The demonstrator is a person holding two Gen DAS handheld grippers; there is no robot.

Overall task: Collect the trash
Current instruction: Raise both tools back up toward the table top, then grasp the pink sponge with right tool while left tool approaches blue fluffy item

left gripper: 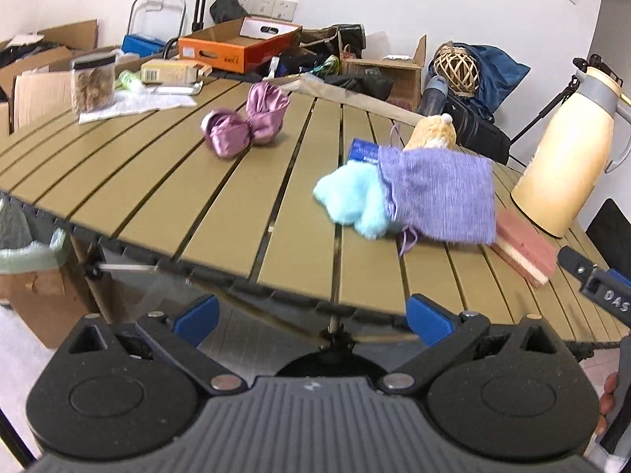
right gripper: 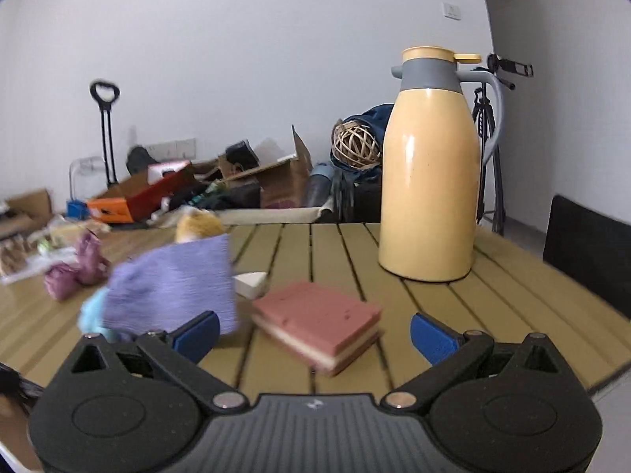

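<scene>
Two grippers are seen, one per view. The left gripper (left gripper: 311, 311) is held with its jaws spread wide and nothing between them, just off the near edge of the slatted tabletop (left gripper: 165, 205). The right gripper (right gripper: 313, 333) is likewise held with jaws wide apart and empty, above the tabletop, with one pink sponge block (right gripper: 317, 327) lying between and just beyond its blue pads. In the left view part of the right gripper can be made out at the right edge, near that same sponge. On the tabletop the following are counted: one purple satin bundle (left gripper: 246, 122), knotted into two lobes; one lilac knitted cloth (left gripper: 437, 197), draped over one pale blue fluffy piece (left gripper: 351, 197) and one blue packet (left gripper: 364, 149); one yellowish plush toy (left gripper: 432, 132) behind the cloth; one cream wedge (right gripper: 249, 282) seen only in the right view, beside the cloth; and one cream thermos jug (right gripper: 430, 173) standing upright, well apart from the bundle. At the far left one clear jar (left gripper: 92, 84) is set on a white sheet. One lined bin (left gripper: 23, 252) is partly visible below the tabletop's left edge. Boxes and bags are piled behind.
</scene>
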